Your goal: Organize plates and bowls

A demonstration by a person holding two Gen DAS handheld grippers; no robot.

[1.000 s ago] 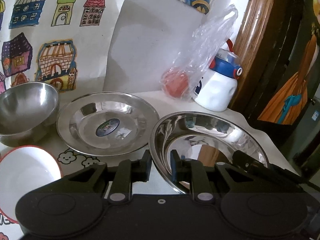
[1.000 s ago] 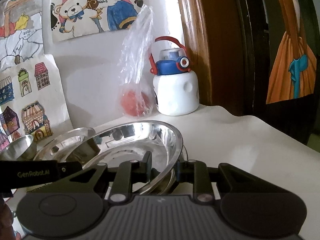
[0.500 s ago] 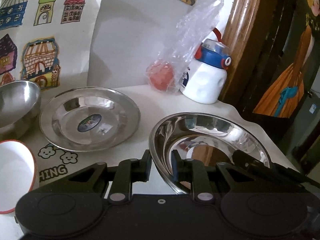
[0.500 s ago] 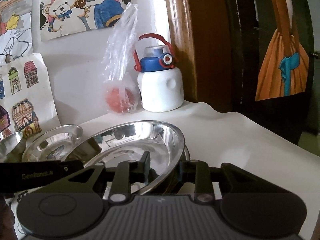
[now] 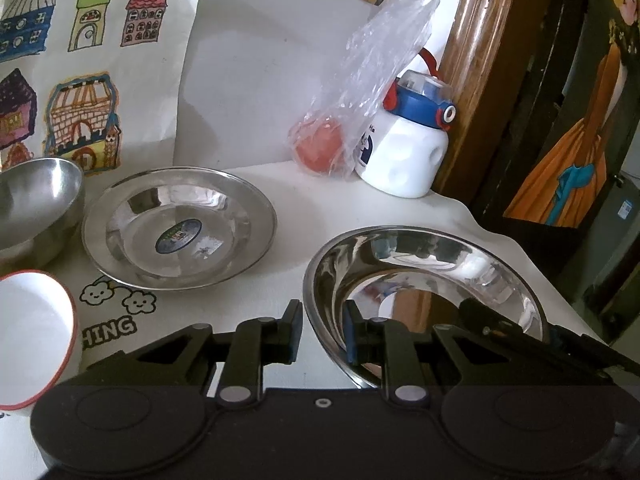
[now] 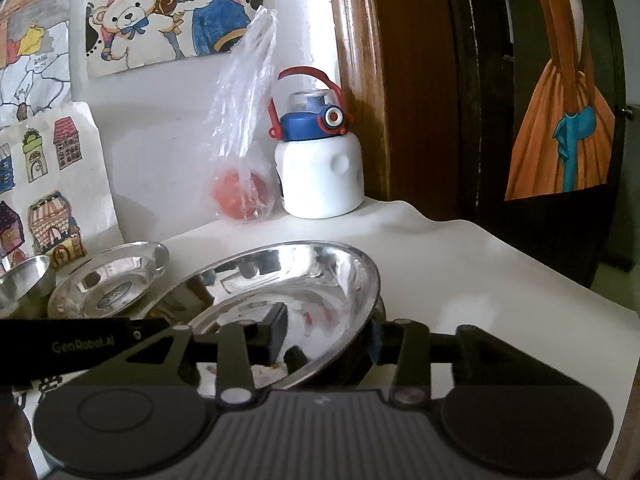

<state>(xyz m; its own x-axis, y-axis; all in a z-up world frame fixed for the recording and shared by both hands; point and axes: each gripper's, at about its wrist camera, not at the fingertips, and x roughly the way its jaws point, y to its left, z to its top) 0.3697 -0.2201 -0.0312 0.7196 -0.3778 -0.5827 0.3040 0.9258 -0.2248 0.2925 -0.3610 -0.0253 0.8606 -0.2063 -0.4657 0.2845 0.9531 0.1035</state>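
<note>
Left wrist: left gripper (image 5: 322, 332) jaws set narrow, straddling the near-left rim of the steel bowl (image 5: 424, 276) on the white table (image 5: 320, 208); flat steel plate (image 5: 180, 228) sits far left, apart from it. Right wrist: right gripper (image 6: 332, 340) jaws wider, spanning the bowl's near rim, contact unclear.

a mirror-bright silver steel dish (image 5: 424, 276) is seen at four o'clock, and a duller silver plate (image 5: 180, 226) with a dark blue oval sticker at ten o'clock. a white bowl (image 5: 32, 328) is edged in red at nine o'clock. a white bottle (image 6: 320, 176) is capped in blue with a red handle at one o'clock, beside a clear bag (image 6: 244, 152) with something orange-red inside. coloured houses are drawn on white paper (image 5: 92, 60) at eleven o'clock. the table (image 6: 460, 264) is covered in white.
</note>
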